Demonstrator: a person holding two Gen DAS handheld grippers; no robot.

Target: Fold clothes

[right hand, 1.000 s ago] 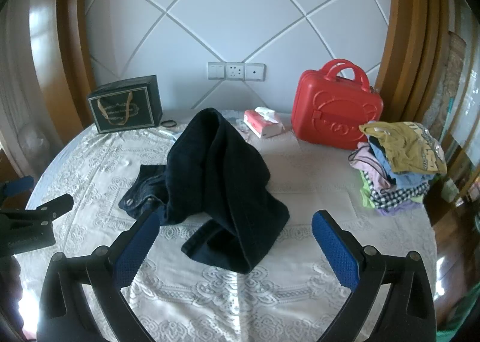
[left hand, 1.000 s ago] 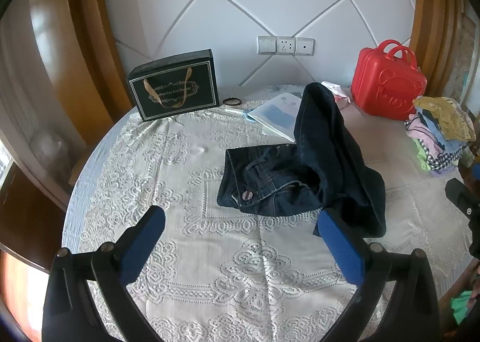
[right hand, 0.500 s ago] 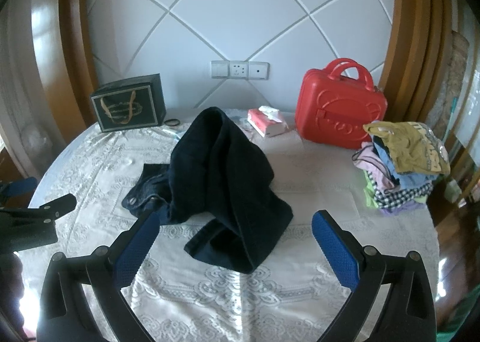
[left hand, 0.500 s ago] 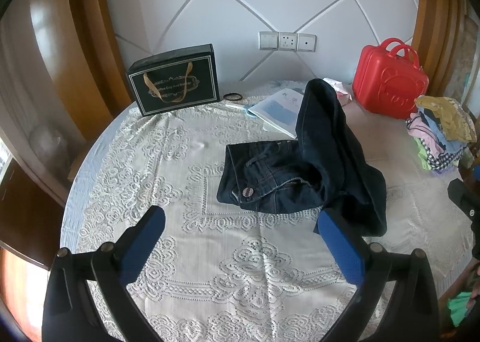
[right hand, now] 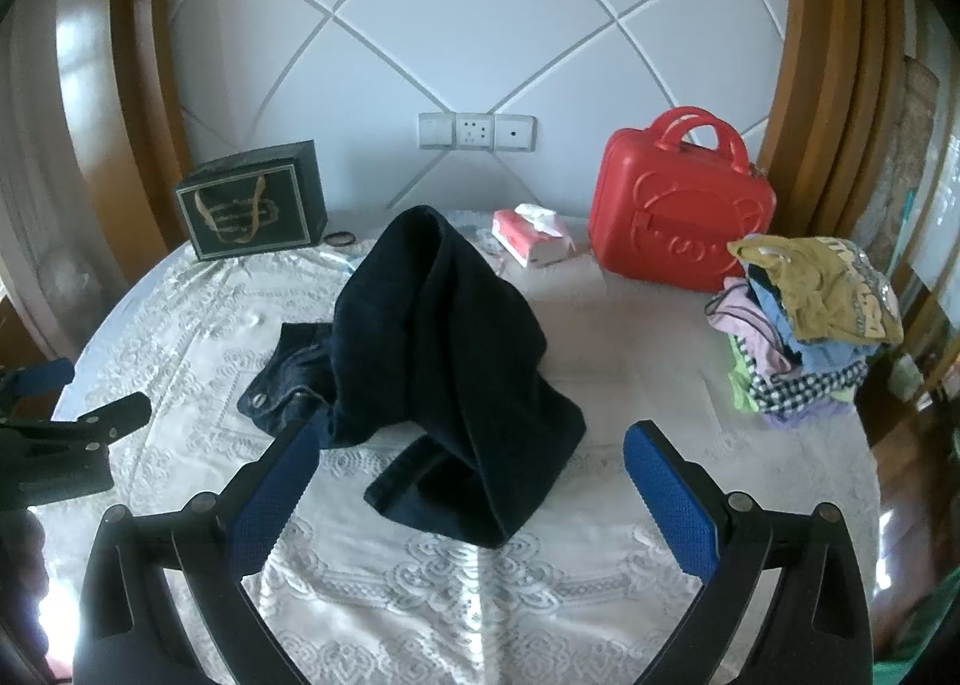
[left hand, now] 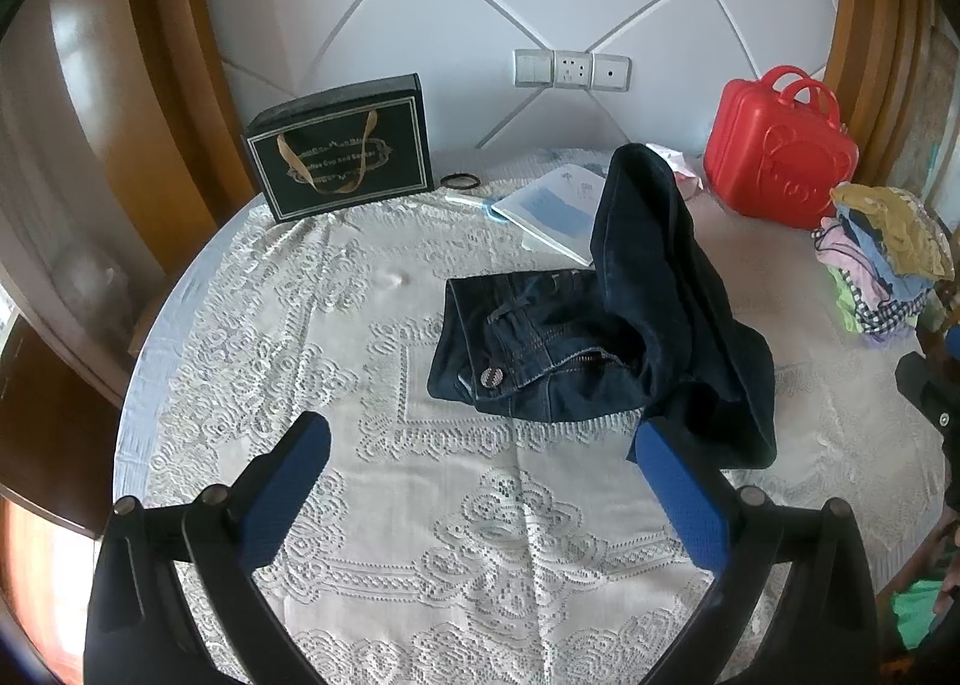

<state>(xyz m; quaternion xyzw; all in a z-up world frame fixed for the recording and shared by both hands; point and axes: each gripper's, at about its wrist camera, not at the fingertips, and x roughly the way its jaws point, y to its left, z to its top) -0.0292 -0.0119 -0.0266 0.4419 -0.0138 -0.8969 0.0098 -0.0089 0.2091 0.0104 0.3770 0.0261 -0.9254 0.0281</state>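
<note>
Both tools, left (left hand: 480, 463) and right (right hand: 465, 460), wide open, empty, crumpled jeans (right hand: 444, 361) just ahead.

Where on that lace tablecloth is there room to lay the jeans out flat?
The widest bare lace lies left of the jeans, in front of the black gift bag. Another strip runs along the near edge. The right side is crowded: clothes pile, red case, tissue box.

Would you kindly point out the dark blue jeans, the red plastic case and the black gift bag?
dark blue jeans (left hand: 528, 343), left wrist view, waistband.
red plastic case (right hand: 678, 223), right wrist view, front face.
black gift bag (left hand: 342, 156), left wrist view, printed front.
</note>
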